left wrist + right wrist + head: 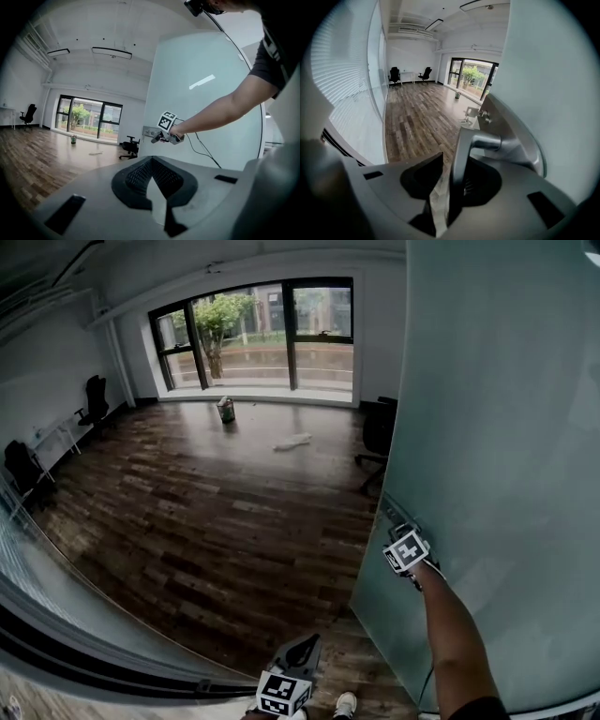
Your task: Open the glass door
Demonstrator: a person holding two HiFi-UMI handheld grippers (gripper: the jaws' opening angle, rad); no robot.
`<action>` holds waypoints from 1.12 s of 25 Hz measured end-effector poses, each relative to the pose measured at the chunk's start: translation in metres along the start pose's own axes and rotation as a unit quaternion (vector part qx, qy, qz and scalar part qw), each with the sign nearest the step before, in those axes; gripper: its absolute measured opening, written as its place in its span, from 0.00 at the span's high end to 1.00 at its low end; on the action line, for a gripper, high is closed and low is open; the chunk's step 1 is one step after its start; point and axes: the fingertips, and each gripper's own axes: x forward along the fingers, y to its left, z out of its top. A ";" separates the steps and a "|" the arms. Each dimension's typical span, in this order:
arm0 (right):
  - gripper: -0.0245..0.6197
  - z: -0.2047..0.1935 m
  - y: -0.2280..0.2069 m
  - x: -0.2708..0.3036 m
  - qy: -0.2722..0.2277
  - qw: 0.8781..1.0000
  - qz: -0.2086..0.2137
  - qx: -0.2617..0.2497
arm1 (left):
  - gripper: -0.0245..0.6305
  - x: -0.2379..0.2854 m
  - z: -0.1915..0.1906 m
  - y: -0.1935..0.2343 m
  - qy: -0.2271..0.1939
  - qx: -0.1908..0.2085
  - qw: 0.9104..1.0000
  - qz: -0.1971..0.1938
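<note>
The frosted glass door stands swung into the room, its edge toward me. My right gripper is at the door's metal lever handle, on a forearm stretched out from the lower right. In the right gripper view the lever lies between the jaws of the right gripper; a strip of floor shows between the left jaw and the lever, so the pads do not clamp it. My left gripper hovers low near my feet, shut on nothing, its tip aimed toward the handle plate.
Wood floor runs to a wide window. A black office chair stands just behind the door's far edge. A small can and a white scrap lie on the floor. A frosted glass wall with a dark floor track runs along the left.
</note>
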 end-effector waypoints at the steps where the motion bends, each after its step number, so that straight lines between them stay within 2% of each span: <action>1: 0.78 0.001 -0.011 -0.002 -0.004 1.000 -0.012 0.005 | 0.96 0.003 0.001 -0.002 0.004 -0.003 1.000 -0.002; 4: 0.75 -0.005 -0.052 -0.008 -0.018 0.998 -0.041 0.045 | 0.96 0.018 -0.001 -0.008 0.004 -0.003 1.000 -0.005; 6: 0.73 -0.026 -0.070 -0.004 -0.008 0.997 -0.035 0.074 | 0.96 0.030 -0.006 -0.006 -0.005 0.003 1.000 -0.002; 10: 0.70 -0.052 -0.097 -0.008 -0.028 0.996 -0.046 0.074 | 0.96 0.042 -0.006 -0.014 0.000 0.004 1.000 -0.014; 12: 0.69 -0.052 -0.115 -0.015 -0.036 0.993 -0.048 0.100 | 0.96 0.047 -0.004 -0.015 0.002 0.007 1.000 -0.018; 18: 0.66 -0.081 -0.165 -0.024 -0.039 0.986 -0.107 0.124 | 0.96 0.053 -0.010 -0.006 0.007 0.009 1.000 -0.005; 22: 0.66 -0.093 -0.197 -0.033 -0.053 0.980 -0.120 0.147 | 0.96 0.064 -0.005 -0.008 0.017 0.008 1.000 -0.001; 25: 0.65 -0.101 -0.218 -0.034 -0.046 0.979 -0.119 0.160 | 0.96 0.075 -0.008 -0.015 0.015 0.011 1.000 -0.003; 28: 0.65 -0.112 -0.237 -0.035 -0.034 0.975 -0.142 0.165 | 0.96 0.076 0.001 -0.019 0.023 0.018 1.000 0.000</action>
